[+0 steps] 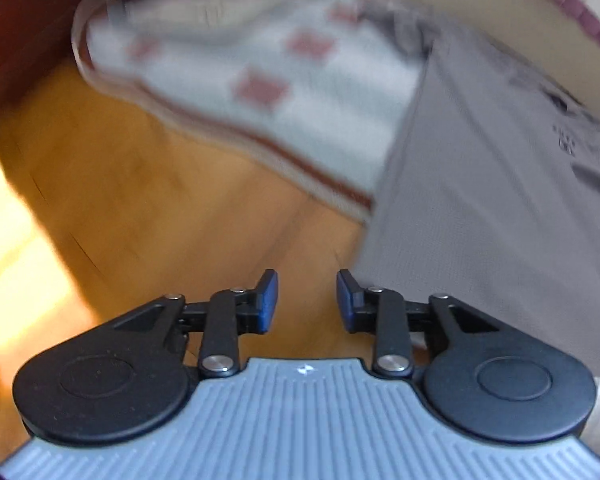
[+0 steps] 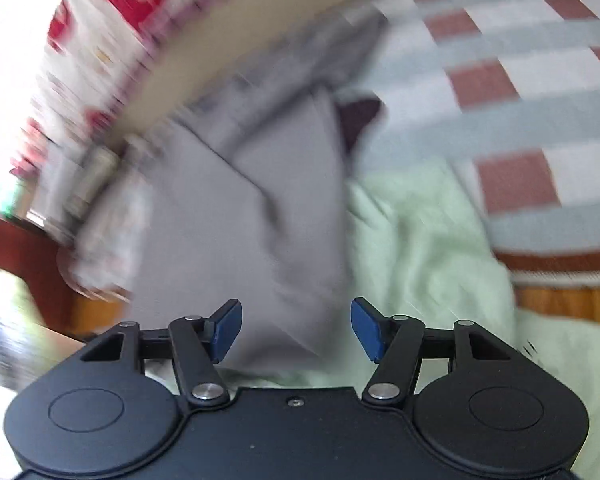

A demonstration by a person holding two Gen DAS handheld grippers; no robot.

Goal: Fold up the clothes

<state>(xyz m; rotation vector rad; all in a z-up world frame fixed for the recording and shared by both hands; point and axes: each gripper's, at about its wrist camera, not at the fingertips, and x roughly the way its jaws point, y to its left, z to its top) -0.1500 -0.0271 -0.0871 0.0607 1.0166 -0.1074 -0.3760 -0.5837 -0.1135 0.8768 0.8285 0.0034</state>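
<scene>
The shirt [image 2: 236,216] seemingly lies left of the towel [image 2: 420,248].

Left hand-held gripper [image 1: 307,300]: jaws parted, blue fingertips [image 1: 269,300] separated by a clear gap, nothing clamped between them. Right hand-held gripper [image 2: 296,330]: jaws parted wider, blue fingertips [image 2: 366,328] splayed outward, nothing gripped.
</scene>
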